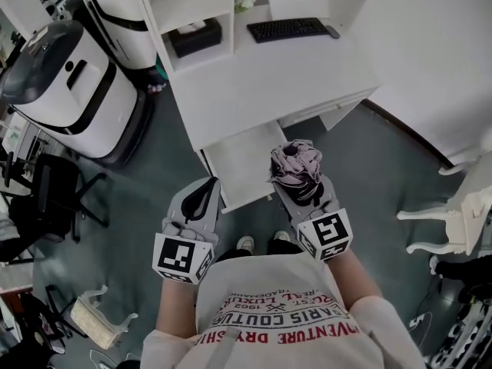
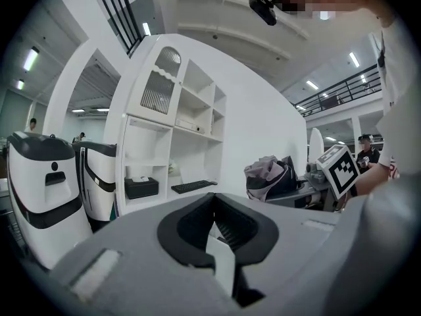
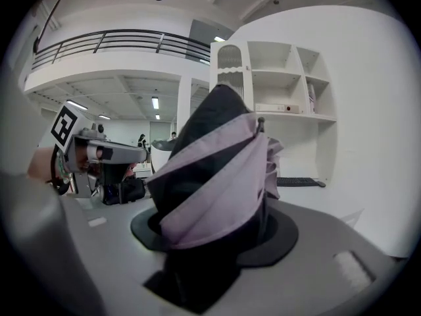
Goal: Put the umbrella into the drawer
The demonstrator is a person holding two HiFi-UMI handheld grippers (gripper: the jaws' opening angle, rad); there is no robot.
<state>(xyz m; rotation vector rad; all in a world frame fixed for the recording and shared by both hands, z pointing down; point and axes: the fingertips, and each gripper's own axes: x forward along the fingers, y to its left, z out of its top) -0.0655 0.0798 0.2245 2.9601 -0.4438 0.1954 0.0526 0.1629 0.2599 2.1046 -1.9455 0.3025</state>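
I am holding my left gripper [image 1: 210, 187] with its jaws pinched together on nothing. To its right, my right gripper [image 1: 302, 187] is clamping the folded lilac-and-black umbrella [image 1: 295, 163], keeping it in the air by the open drawer [image 1: 234, 154] of the white desk [image 1: 261, 79].

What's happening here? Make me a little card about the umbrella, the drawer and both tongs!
umbrella: folded, pink and black, held upright
right tongs: shut on the umbrella
left tongs: together, nothing in them
drawer: pulled open from the white desk, looks empty
on the desk: a black keyboard
job so far: umbrella not in the drawer yet
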